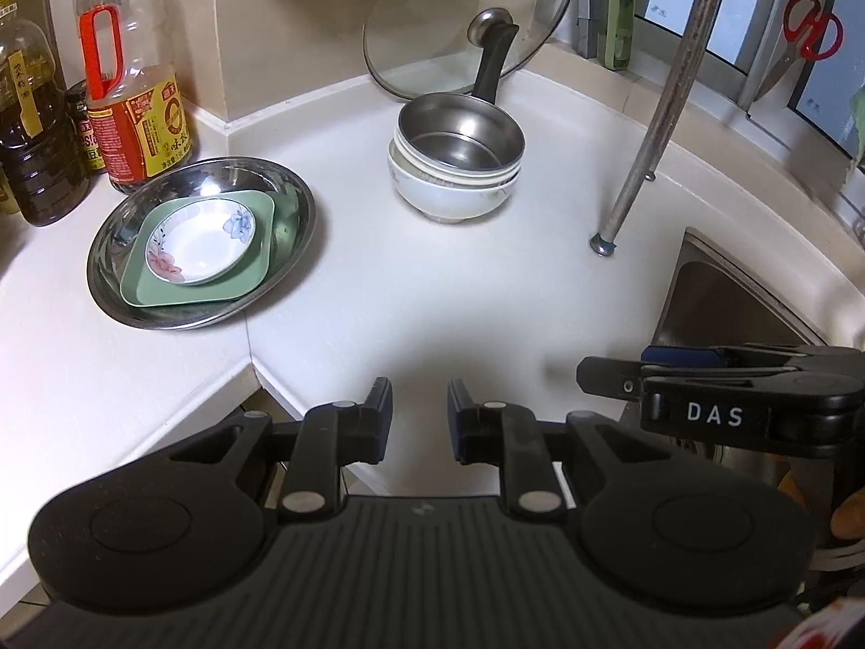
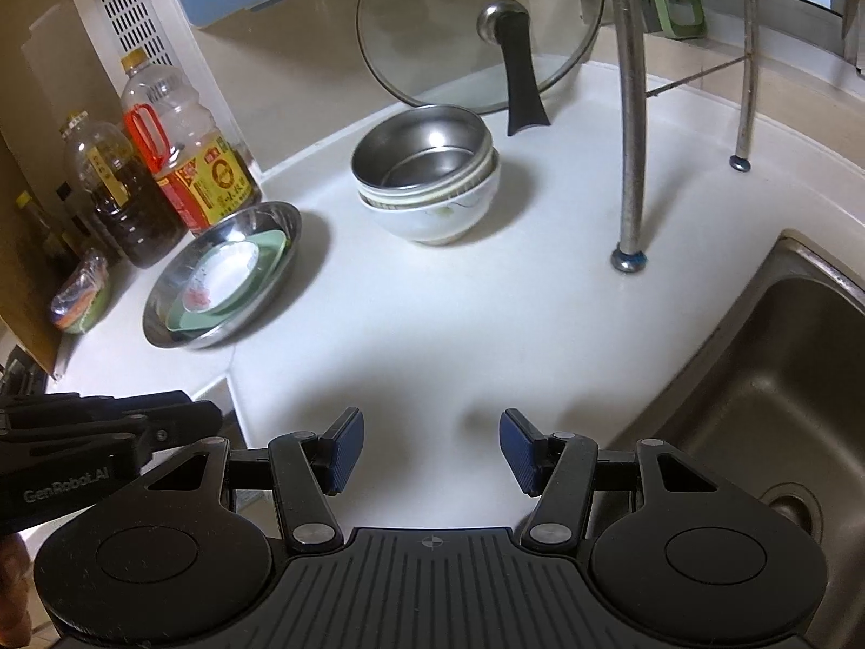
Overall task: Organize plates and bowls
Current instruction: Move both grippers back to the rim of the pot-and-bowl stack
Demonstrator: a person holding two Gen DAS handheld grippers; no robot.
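Observation:
A steel plate (image 1: 292, 184) (image 2: 270, 219) on the white counter holds a green square plate (image 1: 162, 292) (image 2: 270, 249) with a small floral dish (image 1: 200, 240) (image 2: 227, 276) on top. Further right, a steel bowl (image 1: 459, 130) (image 2: 421, 143) is nested in a stack of white bowls (image 1: 448, 194) (image 2: 432, 216). My left gripper (image 1: 420, 416) is open and empty above the counter's front edge. My right gripper (image 2: 431, 449) is open wide and empty near the sink; it shows from the side in the left wrist view (image 1: 611, 373).
Oil and sauce bottles (image 1: 130, 86) (image 2: 189, 162) stand behind the steel plate. A glass lid (image 1: 465, 16) (image 2: 476, 21) leans on the back wall. A rack leg (image 1: 638, 173) (image 2: 630, 162) stands on the counter. A steel sink (image 1: 724, 297) (image 2: 767, 378) lies at right.

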